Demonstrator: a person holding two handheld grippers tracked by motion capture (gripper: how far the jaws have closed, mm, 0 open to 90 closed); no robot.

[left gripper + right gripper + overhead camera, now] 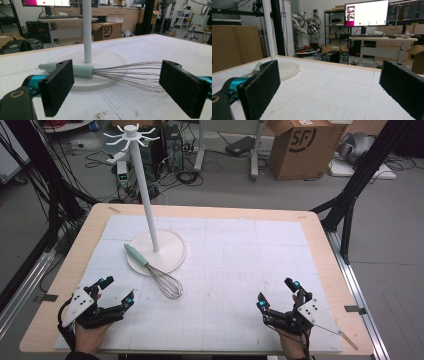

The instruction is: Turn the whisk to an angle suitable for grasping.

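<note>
One whisk, one stand

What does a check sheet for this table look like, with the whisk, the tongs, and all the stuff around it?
Surface: wooden table under a white gridded mat, a few small dark specks.
Job's things: whisk lying flat, green handle on the round base of the white hook stand, wires on the mat.
Clutter: nothing seen.
Tongs: left tongs open, aimed at the whisk, not touching; right tongs open, nothing between them.
Cables: tangle on the floor behind the table.
Surroundings: cardboard box, black frame legs, screen on a desk.
</note>
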